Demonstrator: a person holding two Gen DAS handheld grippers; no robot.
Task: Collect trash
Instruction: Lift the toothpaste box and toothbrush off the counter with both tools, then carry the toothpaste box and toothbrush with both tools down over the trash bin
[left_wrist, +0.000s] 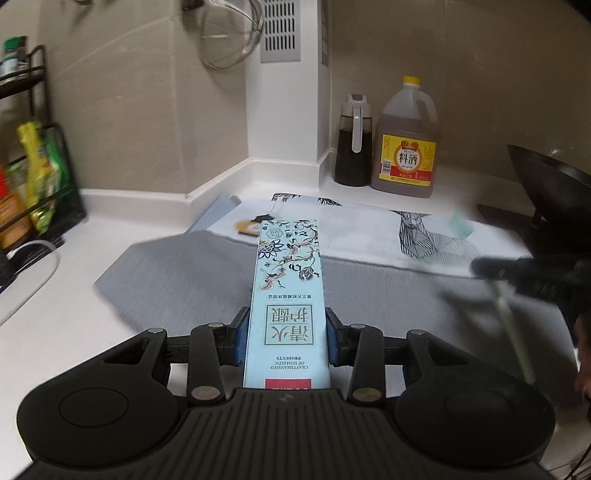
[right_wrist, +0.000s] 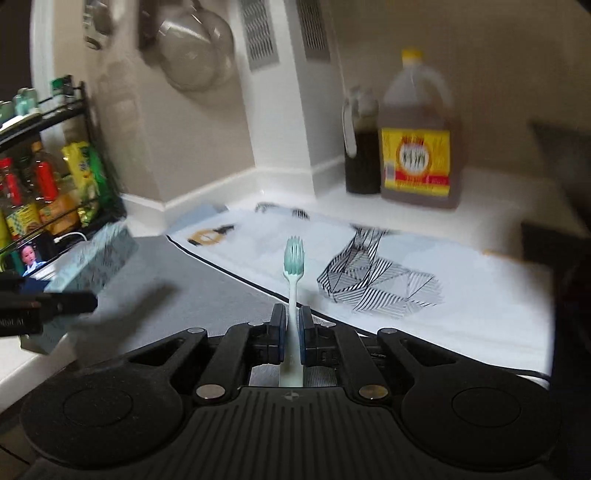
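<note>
Both pieces of trash were already off the table: the left gripper (left_wrist: 286, 341) had its jaws clamped on the long toothpaste box (left_wrist: 286, 291), and the right gripper (right_wrist: 292, 332) pinched the toothbrush (right_wrist: 293, 280) by its handle. Best move, probably: keep both grips firm, carry level, and don't clip the cooking wine jug (left_wrist: 406, 147).

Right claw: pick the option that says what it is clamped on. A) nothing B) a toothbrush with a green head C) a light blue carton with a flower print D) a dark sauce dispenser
B: in the right wrist view the right claw is shut on the white handle of the toothbrush, whose green bristle head sticks out ahead of the pads.
</note>
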